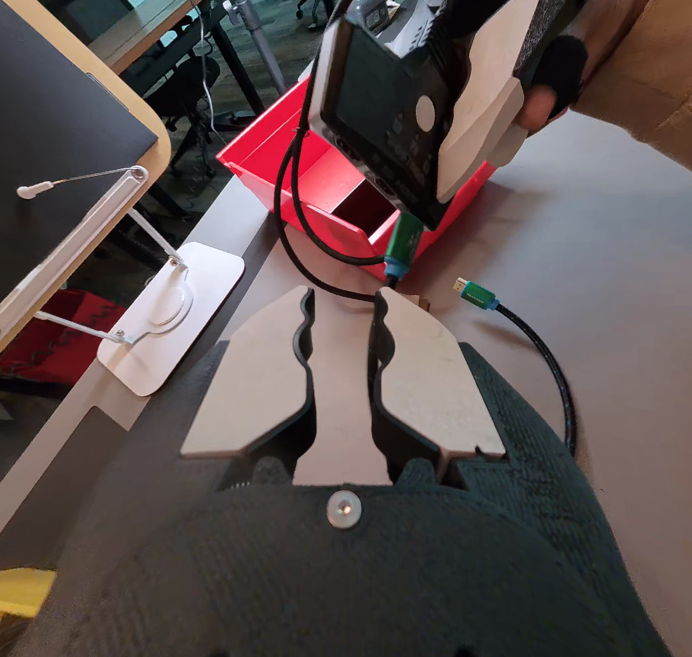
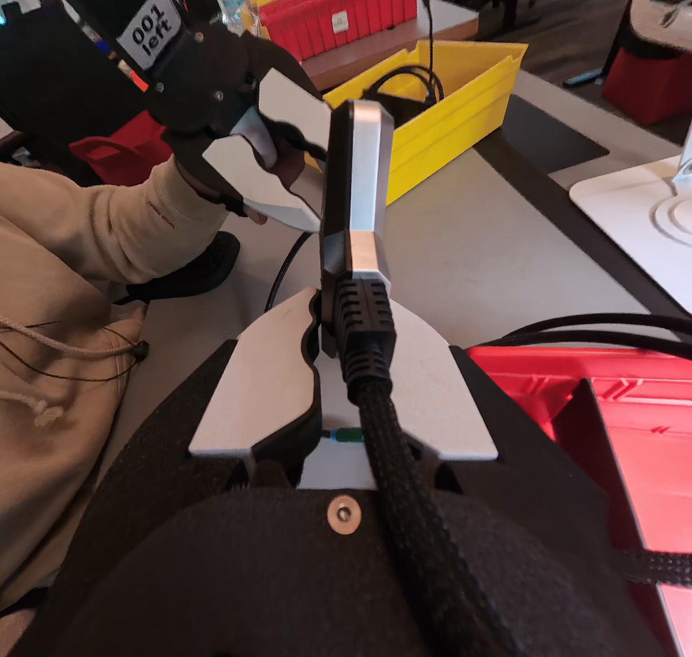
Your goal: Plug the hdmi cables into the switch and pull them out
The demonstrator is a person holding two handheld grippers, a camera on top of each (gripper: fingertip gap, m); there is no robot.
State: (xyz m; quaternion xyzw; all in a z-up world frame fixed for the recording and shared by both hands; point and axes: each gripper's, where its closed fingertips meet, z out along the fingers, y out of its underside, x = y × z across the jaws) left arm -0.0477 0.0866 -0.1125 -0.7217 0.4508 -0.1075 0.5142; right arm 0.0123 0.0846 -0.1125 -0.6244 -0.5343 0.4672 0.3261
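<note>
**HDMI switch held in the air by the right gripper, one cable plugged in, the left gripper open below it**

While the right gripper (image 2: 346, 302) clamps its two pale fingers on the near end of the HDMI switch (image 2: 355, 189), the box stands lifted off the grey table (image 2: 486, 264), edge-on to that gripper's camera. It is a flat black unit with a silver side band. A thick black braided cable (image 2: 393, 470) with a ribbed black plug runs back from its near end, over the gripper body.

From the left wrist view, the switch (image 1: 378, 95) hangs tilted at upper right, above a red plastic bin (image 1: 325, 185) that sits at the table's far edge. A green metal HDMI plug (image 1: 402, 243) with a blue collar is seated in the switch's lower edge; its black cable (image 1: 288, 204) loops down in front of the bin. The right gripper's fingers (image 1: 483, 114) pinch the switch's side, and a hand in a dark fingerless glove holds that tool.

A second green HDMI plug (image 1: 475, 296) lies loose on the table, well apart from the switch, gold tip bare, its dark cable (image 1: 554, 369) curving away to the right.

The left gripper (image 1: 344, 298) hovers low over the table with its fingers spread apart and nothing between them, just short of the seated plug.

A yellow bin (image 2: 449, 125) holding black cables stands beyond the switch in the right wrist view. A white monitor stand base (image 1: 168, 320) rests on the table's left edge.
</note>
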